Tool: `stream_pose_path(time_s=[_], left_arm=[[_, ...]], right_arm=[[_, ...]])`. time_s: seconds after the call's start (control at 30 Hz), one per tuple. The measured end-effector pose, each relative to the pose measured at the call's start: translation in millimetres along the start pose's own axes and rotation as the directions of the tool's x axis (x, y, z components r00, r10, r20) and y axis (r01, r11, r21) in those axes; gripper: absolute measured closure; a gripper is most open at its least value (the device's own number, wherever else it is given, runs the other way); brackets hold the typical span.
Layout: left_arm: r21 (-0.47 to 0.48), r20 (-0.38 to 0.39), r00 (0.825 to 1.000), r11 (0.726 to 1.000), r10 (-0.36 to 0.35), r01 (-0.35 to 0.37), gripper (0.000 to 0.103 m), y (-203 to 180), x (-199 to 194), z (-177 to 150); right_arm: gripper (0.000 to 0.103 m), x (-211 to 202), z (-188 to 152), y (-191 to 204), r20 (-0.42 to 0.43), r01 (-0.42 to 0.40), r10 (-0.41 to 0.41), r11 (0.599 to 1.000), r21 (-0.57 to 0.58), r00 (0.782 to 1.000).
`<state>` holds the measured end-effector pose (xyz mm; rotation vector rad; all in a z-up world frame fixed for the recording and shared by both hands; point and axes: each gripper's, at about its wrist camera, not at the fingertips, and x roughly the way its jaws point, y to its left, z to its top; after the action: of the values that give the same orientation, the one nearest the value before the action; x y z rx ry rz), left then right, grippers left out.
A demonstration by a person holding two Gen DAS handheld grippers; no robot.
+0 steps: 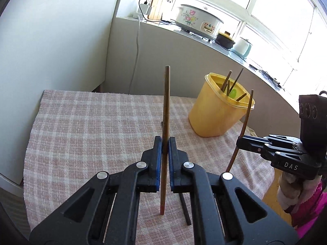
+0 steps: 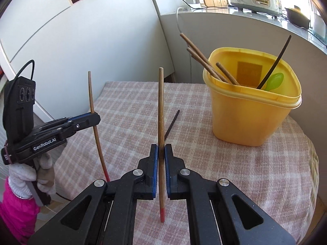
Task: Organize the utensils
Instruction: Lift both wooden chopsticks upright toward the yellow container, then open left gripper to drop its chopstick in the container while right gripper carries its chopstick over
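Note:
My left gripper (image 1: 165, 140) is shut on a brown, red-tipped chopstick (image 1: 166, 102) that stands upright above the checked cloth (image 1: 81, 132). The right wrist view shows this left gripper (image 2: 96, 118) at the left, with its chopstick (image 2: 92, 98). My right gripper (image 2: 161, 149) is shut on a second red-tipped chopstick (image 2: 161, 102), also upright. In the left wrist view the right gripper (image 1: 241, 140) is at the right. The yellow tub (image 2: 251, 118) holds several brown chopsticks (image 2: 204, 61), a black one (image 2: 276, 59) and a green spoon (image 2: 273, 81). A dark chopstick (image 2: 172, 124) lies on the cloth.
The tub (image 1: 216, 114) stands at the far right of the small table, close to the grey ledge. On the ledge are a flowered cooker (image 1: 196, 20) and a black pot (image 1: 224, 39). A white wall panel (image 1: 61, 40) rises at the left. A gloved hand (image 2: 43, 169) with a pink sleeve holds the left gripper.

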<state>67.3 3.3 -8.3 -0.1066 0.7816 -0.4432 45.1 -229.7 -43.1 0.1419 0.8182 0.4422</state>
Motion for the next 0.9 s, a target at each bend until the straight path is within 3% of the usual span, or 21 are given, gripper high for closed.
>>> stream_pose_path(time_s=[0.37,0.9], left_arm=[[0.064,0.073,0.996,0.997,-0.041,0.037,0.099,-42.6,-6.4,6.1],[0.171,0.16,0.982,0.983,-0.098,0.07,0.099,-92.4,-17.1,30.1]], right_arm=[[0.098,-47.1,3.0,-11.2,0.146,0.052,-0.051,0.999,0.002,0.988],[0.098,-86.0,21.1,-32.5,0.25,0.081,-0.087,0.996,0.036,0.964]])
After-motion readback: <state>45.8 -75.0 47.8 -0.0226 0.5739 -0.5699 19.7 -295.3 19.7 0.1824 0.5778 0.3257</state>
